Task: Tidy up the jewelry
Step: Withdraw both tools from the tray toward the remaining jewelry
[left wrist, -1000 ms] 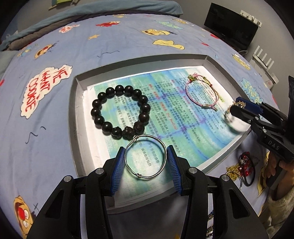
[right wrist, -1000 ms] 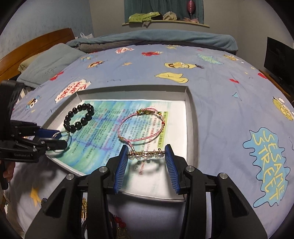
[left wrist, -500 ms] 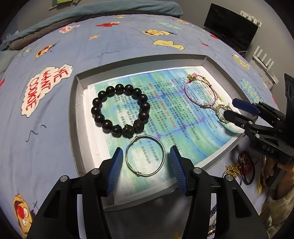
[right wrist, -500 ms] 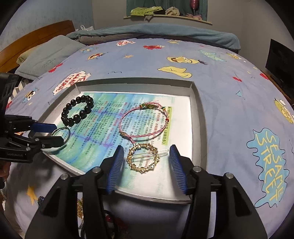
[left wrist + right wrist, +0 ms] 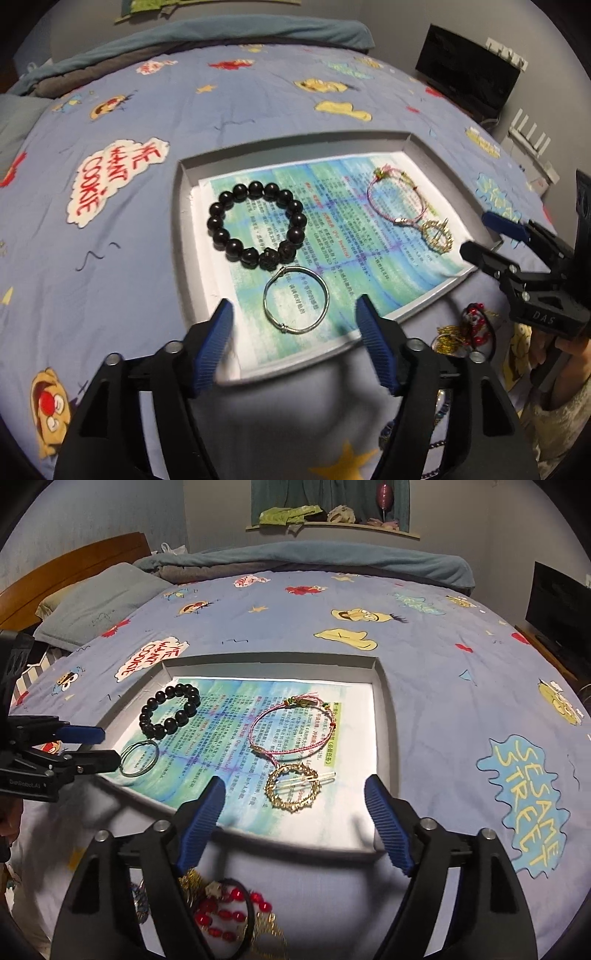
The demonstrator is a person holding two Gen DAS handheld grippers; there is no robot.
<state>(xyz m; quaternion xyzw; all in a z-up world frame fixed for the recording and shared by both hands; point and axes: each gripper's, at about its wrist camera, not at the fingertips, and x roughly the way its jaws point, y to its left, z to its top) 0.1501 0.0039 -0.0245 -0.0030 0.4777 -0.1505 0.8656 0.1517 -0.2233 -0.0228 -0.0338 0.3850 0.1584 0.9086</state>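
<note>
A grey tray (image 5: 181,221) (image 5: 384,716) lined with printed paper lies on the bed. In it lie a black bead bracelet (image 5: 255,225) (image 5: 170,710), a silver bangle (image 5: 295,299) (image 5: 139,757), a pink cord bracelet (image 5: 397,201) (image 5: 291,731) and a gold ring-shaped piece (image 5: 437,236) (image 5: 293,785). My left gripper (image 5: 293,343) (image 5: 101,747) is open and empty just short of the silver bangle. My right gripper (image 5: 295,821) (image 5: 480,236) is open and empty just short of the gold piece.
A heap of loose jewelry with red beads and gold chain (image 5: 225,915) (image 5: 469,330) lies on the blue cartoon bedspread (image 5: 443,686) in front of the tray's near edge. A pillow (image 5: 96,602) and wooden headboard are at far left; a dark screen (image 5: 469,74) stands beside the bed.
Both grippers have opened wider and drawn back from the tray. The silver bangle and the gold piece now lie released on the paper.
</note>
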